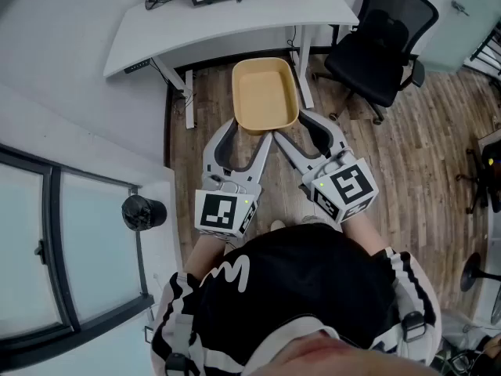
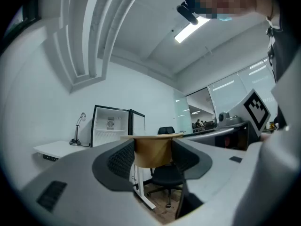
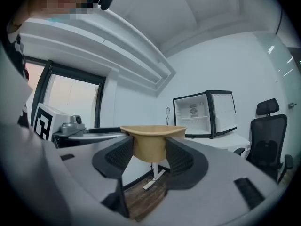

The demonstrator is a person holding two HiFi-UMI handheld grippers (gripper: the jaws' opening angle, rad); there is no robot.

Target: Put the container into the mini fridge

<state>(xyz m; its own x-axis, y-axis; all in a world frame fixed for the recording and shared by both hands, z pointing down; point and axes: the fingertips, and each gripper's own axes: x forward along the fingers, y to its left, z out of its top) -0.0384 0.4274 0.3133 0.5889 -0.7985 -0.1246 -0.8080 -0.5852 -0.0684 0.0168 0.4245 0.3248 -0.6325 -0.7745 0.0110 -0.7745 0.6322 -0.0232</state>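
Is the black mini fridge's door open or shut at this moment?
Open. The black mini fridge shows its white inside to the right gripper view, and its door stands swung out to one side.

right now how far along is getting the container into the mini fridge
Done: the container is lifted, and the mini fridge door stands open. In hand: left gripper and right gripper both clamp the container, held in the air over the wood floor. Left: carry it across to the fridge, set it inside, let go.
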